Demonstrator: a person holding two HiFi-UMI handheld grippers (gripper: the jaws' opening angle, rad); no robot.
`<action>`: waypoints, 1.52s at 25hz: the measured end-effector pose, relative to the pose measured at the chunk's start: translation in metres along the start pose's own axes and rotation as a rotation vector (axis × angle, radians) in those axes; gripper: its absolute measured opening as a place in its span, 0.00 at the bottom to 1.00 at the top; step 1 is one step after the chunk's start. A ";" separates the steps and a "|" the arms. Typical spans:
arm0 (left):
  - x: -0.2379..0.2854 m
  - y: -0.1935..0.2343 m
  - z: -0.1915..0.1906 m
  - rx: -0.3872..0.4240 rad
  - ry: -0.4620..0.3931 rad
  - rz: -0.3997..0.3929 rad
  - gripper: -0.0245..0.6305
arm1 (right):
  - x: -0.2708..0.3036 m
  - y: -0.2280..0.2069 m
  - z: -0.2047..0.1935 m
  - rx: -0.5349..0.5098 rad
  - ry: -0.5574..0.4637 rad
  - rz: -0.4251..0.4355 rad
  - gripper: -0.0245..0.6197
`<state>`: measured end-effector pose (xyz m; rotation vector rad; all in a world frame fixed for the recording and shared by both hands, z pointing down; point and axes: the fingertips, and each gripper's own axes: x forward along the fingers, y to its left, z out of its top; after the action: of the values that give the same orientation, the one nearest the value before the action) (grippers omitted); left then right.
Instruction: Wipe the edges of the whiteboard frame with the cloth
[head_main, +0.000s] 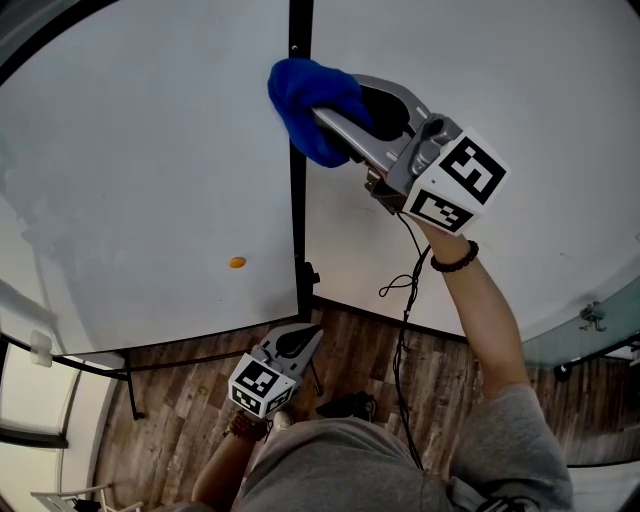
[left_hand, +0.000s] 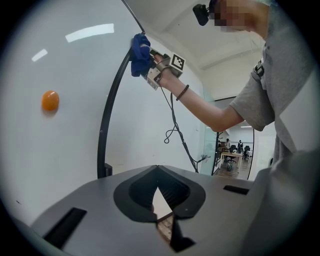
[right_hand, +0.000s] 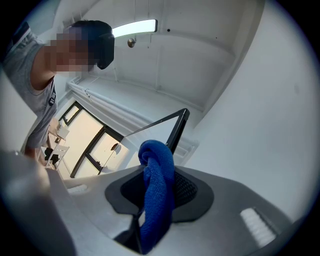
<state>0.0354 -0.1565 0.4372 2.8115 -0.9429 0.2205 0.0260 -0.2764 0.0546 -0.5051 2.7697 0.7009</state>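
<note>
The whiteboard (head_main: 150, 170) stands upright, and its black frame edge (head_main: 297, 200) runs vertically down the middle of the head view. My right gripper (head_main: 335, 125) is raised high and shut on a bunched blue cloth (head_main: 313, 105), which presses against that black edge near its top. In the right gripper view the blue cloth (right_hand: 157, 195) fills the jaws, with the frame edge (right_hand: 177, 131) just beyond it. My left gripper (head_main: 303, 343) hangs low by the board's bottom corner, shut and holding nothing. The left gripper view shows the cloth (left_hand: 139, 54) against the frame edge (left_hand: 108, 125).
A small orange magnet (head_main: 237, 263) sticks to the board left of the frame edge. A black cable (head_main: 404, 300) hangs from the right gripper. Below lie a wood-pattern floor (head_main: 180, 390) and a stand leg (head_main: 130, 385). A glass partition (left_hand: 225, 145) stands at the right.
</note>
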 end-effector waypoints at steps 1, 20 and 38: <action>0.000 0.000 0.001 0.000 0.000 0.000 0.05 | 0.000 0.000 0.000 0.002 0.000 0.000 0.23; -0.001 0.000 0.014 -0.006 0.010 0.003 0.05 | 0.000 -0.001 0.001 0.004 0.009 0.003 0.23; 0.000 0.007 -0.018 -0.013 0.025 0.005 0.05 | -0.012 0.020 -0.038 0.051 0.001 -0.009 0.22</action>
<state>0.0299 -0.1582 0.4553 2.7884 -0.9420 0.2493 0.0236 -0.2754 0.0991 -0.5072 2.7767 0.6266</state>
